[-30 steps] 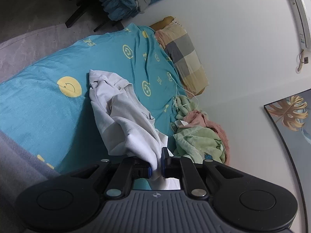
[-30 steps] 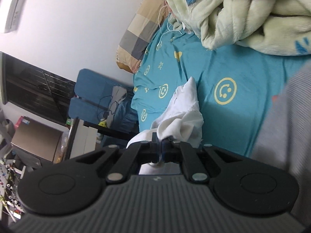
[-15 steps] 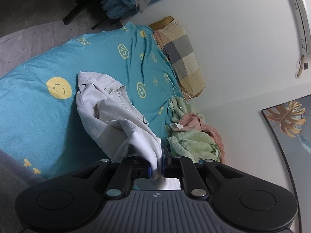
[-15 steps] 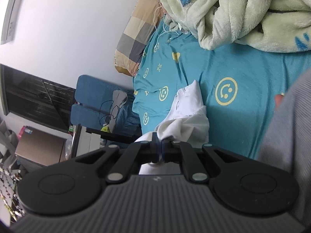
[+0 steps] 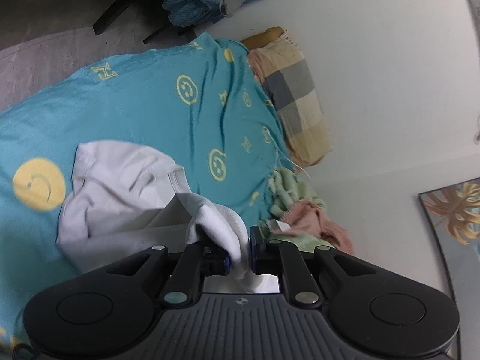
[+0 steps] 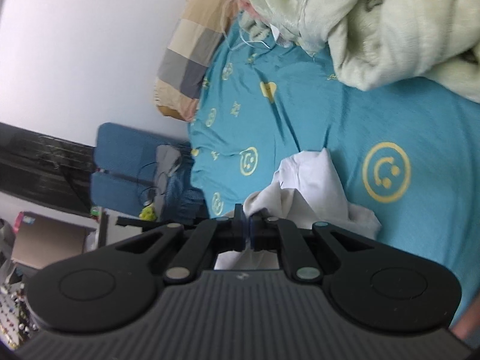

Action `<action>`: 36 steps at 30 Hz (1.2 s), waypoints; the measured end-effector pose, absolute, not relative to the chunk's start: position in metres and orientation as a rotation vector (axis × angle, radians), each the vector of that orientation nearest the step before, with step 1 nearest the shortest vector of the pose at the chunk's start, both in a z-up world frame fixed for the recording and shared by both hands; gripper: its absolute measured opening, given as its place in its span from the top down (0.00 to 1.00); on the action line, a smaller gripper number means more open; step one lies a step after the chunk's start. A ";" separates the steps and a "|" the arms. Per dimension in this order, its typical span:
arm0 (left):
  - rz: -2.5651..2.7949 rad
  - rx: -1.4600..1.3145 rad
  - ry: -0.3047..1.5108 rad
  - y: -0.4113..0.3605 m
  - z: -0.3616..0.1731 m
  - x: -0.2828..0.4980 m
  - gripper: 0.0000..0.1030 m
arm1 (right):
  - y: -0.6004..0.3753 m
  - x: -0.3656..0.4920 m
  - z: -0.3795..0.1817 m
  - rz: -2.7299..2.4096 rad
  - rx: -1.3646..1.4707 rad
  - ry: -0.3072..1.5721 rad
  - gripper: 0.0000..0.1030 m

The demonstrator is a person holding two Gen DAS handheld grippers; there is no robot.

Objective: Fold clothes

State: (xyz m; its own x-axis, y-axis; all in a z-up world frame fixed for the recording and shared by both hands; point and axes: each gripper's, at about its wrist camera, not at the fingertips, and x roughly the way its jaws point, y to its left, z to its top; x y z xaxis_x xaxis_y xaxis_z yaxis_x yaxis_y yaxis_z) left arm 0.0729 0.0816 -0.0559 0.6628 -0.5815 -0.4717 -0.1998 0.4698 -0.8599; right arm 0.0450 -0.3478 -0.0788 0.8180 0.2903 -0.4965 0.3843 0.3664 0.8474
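A white garment (image 5: 120, 198) lies crumpled on a teal bed sheet (image 5: 144, 114) printed with yellow smileys. My left gripper (image 5: 240, 255) is shut on a thick bunch of its cloth, which drapes away from the jaws to the left. In the right wrist view the same white garment (image 6: 312, 186) trails from my right gripper (image 6: 247, 231), whose jaws are shut tight on a thin edge of it. Most of the garment rests on the sheet; the pinched ends are lifted.
A plaid pillow (image 5: 291, 96) lies at the head of the bed by the white wall. A heap of green and pink blankets (image 5: 300, 210) sits nearby, seen as a pale green blanket (image 6: 375, 18) in the right view. A blue chair (image 6: 126, 162) stands beside the bed.
Both grippers have swept across the bed with the garment still pinched. The white cloth now lies flatter and more bunched close to the left jaws.
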 end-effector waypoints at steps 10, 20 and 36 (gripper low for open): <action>-0.240 -1.003 0.969 0.081 -0.139 0.173 0.88 | -0.355 0.141 -0.150 -0.145 1.187 0.786 0.93; -0.349 -0.872 0.863 0.081 -0.134 0.169 0.37 | -0.344 0.144 -0.154 -0.105 1.072 0.820 0.89; -0.294 -0.336 0.785 0.022 -0.122 0.151 0.23 | -0.286 0.164 -0.122 0.029 0.457 0.708 0.41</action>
